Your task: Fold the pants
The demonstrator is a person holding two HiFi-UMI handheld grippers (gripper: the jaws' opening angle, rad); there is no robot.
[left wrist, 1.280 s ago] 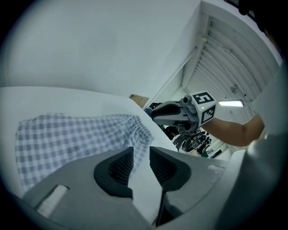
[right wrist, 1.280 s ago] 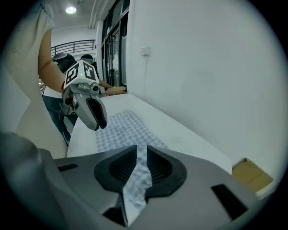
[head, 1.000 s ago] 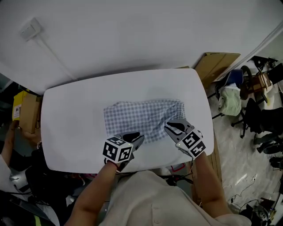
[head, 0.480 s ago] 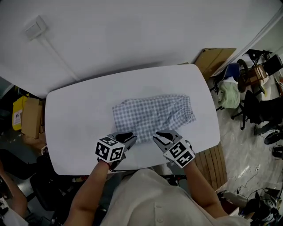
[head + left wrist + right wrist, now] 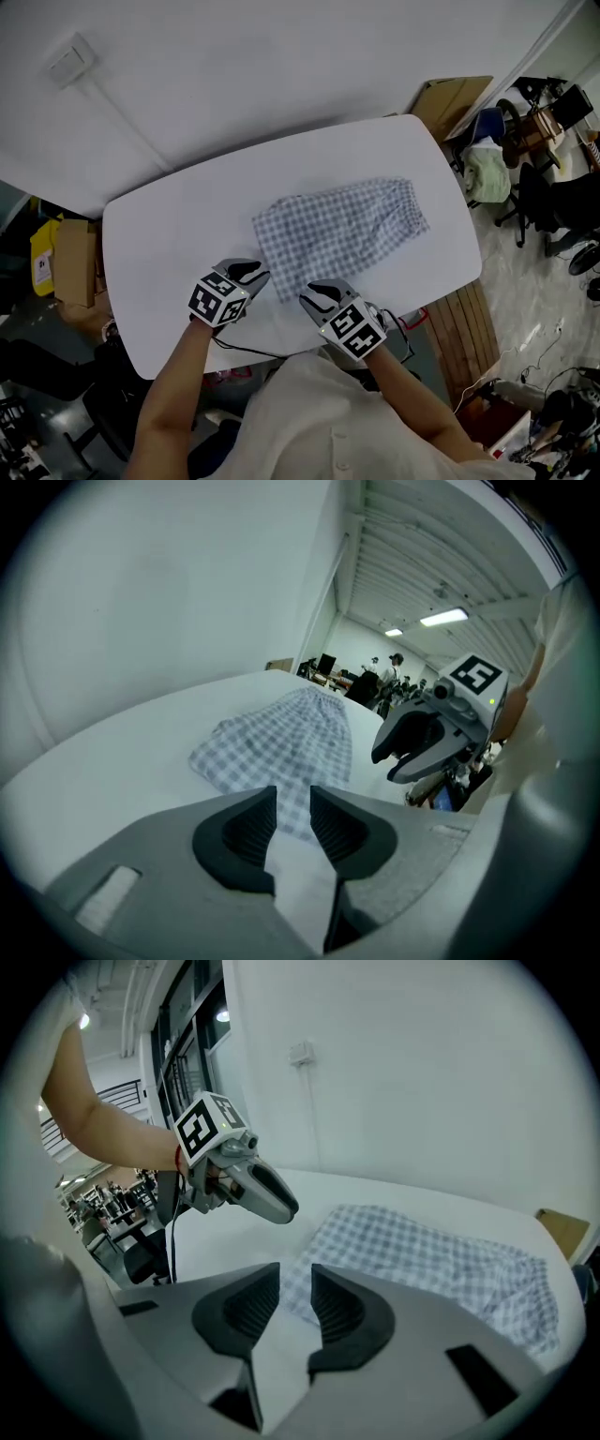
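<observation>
The blue-and-white checked pants (image 5: 342,230) lie folded in a flat bundle on the white table (image 5: 169,234), right of the middle. My left gripper (image 5: 251,273) hovers just off the bundle's near-left corner, its jaws a narrow gap apart with nothing in them. My right gripper (image 5: 314,296) is beside the near edge of the cloth; its jaws have just been opening and are empty. In the left gripper view the pants (image 5: 281,742) lie ahead of the jaws (image 5: 292,803), with the right gripper (image 5: 422,747) to the right. The right gripper view shows the pants (image 5: 431,1251) ahead-right and the left gripper (image 5: 248,1185).
A cardboard sheet (image 5: 455,98) leans behind the table's far right corner. Office chairs and clutter (image 5: 530,178) fill the floor to the right. Boxes (image 5: 70,262) stand at the left. A wooden pallet (image 5: 459,328) lies under the near right edge.
Both grippers have drawn back off the near edge of the pants and shifted left along the table. The pants stay folded where they were left.
</observation>
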